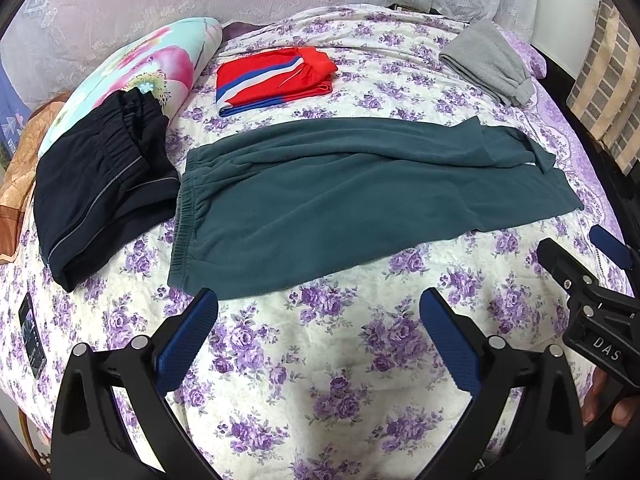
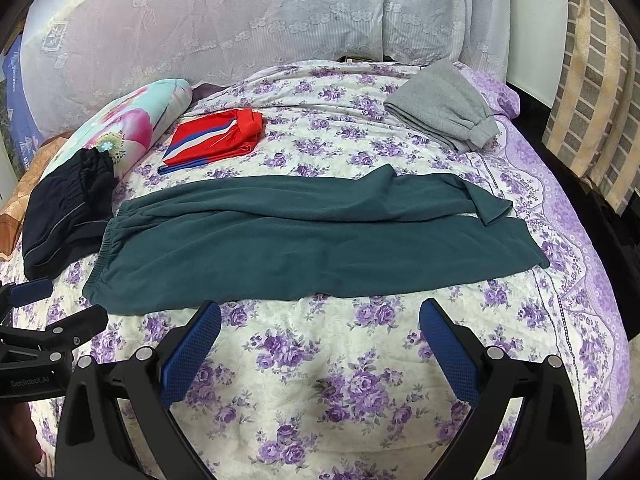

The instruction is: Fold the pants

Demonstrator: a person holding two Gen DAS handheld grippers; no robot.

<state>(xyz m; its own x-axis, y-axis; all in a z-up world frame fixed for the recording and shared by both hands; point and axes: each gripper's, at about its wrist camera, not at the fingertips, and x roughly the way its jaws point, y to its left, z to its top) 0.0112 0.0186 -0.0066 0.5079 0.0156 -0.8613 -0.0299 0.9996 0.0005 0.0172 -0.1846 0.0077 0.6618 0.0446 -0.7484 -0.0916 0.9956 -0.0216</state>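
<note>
Both the left claw (image 1: pixel 319 304) and right claw (image 2: pixel 320 314) gape wide and empty above the bed (image 2: pixel 320 380), just short of the teal pants (image 2: pixel 304 248) lying flat.

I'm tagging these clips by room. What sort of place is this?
Most likely a bedroom: a bed with a floral quilt, a rolled duvet at its far left, and pants such as the green pair laid out on it.

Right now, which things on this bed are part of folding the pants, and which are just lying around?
Part of the job:
green pants, spread out flat
left gripper, open
right gripper, open

Lying about:
black pants, folded
red striped garment, folded
grey garment, folded
floral pillow
phone
</note>
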